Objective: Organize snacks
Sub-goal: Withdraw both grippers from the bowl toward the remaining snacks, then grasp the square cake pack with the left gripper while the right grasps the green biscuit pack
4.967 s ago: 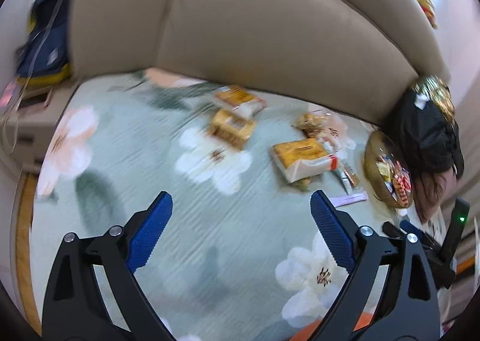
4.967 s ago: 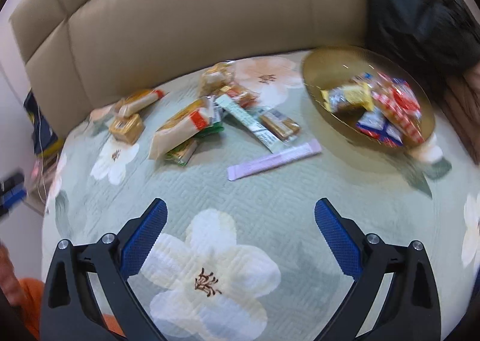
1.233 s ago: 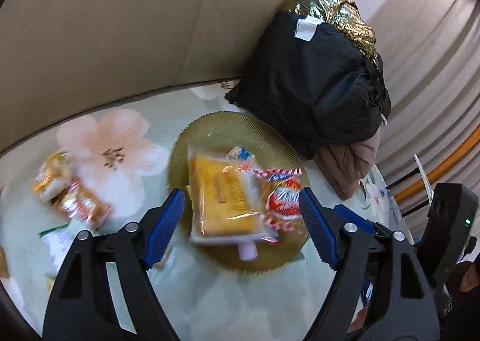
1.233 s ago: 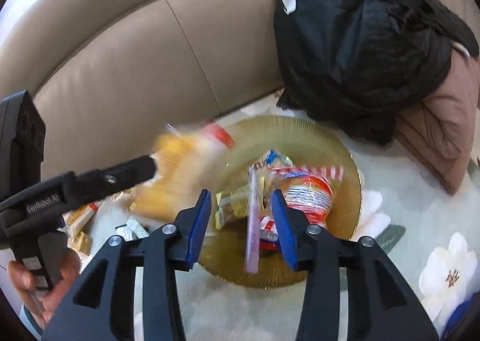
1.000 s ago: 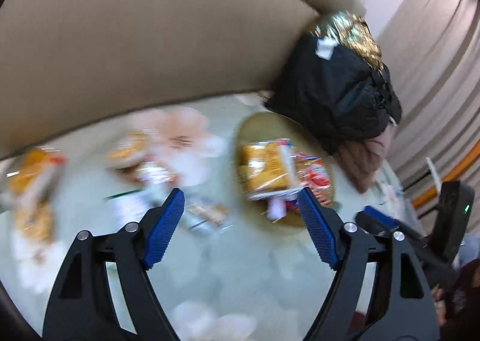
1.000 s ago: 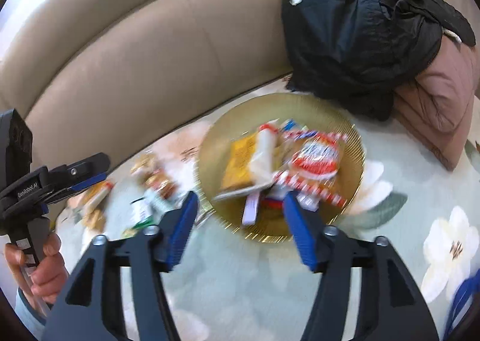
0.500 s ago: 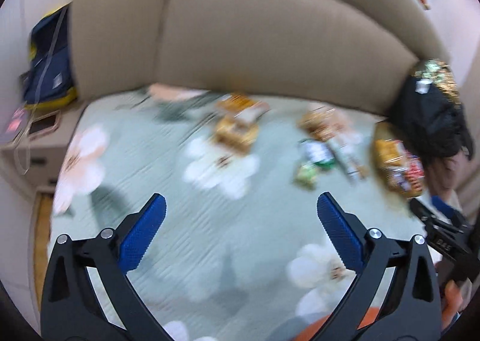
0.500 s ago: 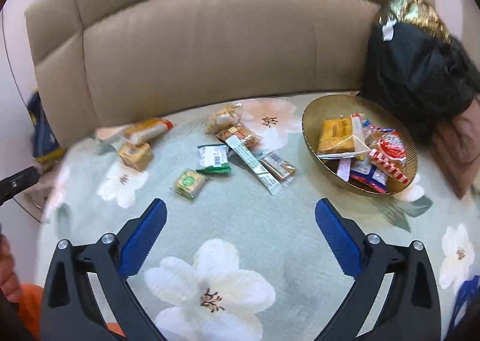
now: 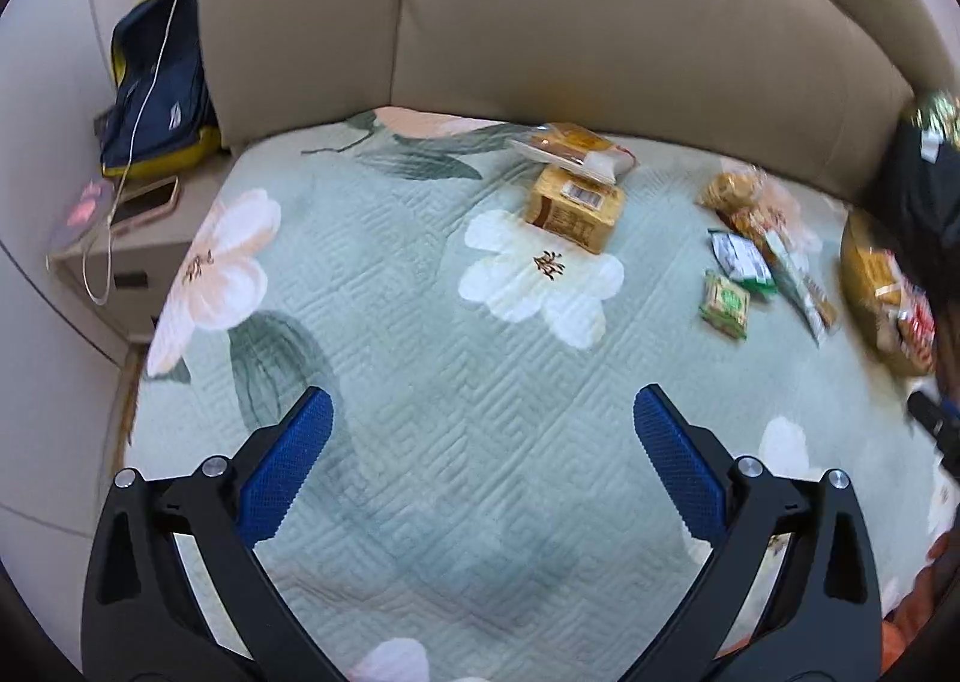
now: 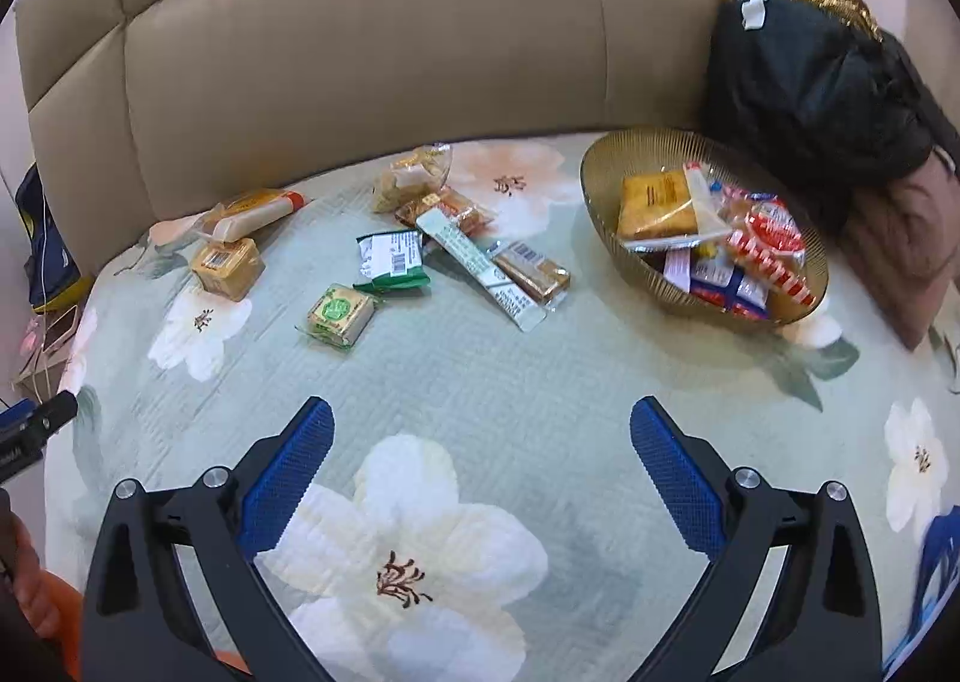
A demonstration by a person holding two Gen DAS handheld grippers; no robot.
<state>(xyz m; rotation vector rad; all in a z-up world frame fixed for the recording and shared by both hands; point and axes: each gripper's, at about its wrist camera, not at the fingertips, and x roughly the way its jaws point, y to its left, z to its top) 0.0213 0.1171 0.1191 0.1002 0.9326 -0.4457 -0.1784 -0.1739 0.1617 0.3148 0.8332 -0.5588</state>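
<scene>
Several wrapped snacks lie loose on a pale green flowered bedspread (image 10: 510,382). A gold ribbed bowl (image 10: 606,202) at the right holds several packets, with a yellow cracker pack (image 10: 657,205) on top. Loose ones include a small green-labelled square cake (image 10: 339,313), a green and white pouch (image 10: 390,259), a long white stick pack (image 10: 480,268), a brown bar (image 10: 534,271), a tan boxy pack (image 9: 573,208) and a long orange-ended pack (image 10: 255,214). My left gripper (image 9: 480,442) and my right gripper (image 10: 480,436) both hang open over bare cloth, nothing between the pads.
A beige padded headboard (image 10: 360,51) curves behind the bed. A black bag with gold top (image 10: 810,69) and a brown cushion (image 10: 912,238) sit at the right. A bedside table (image 9: 120,250) at the left holds a phone (image 9: 144,202) with a cable and a dark blue bag (image 9: 159,81).
Both grippers let their snacks go into the bowl, opened wide and drew back from it. The left one swung left over the bare bedspread. The yellow pack and pink stick now lie in the bowl.
</scene>
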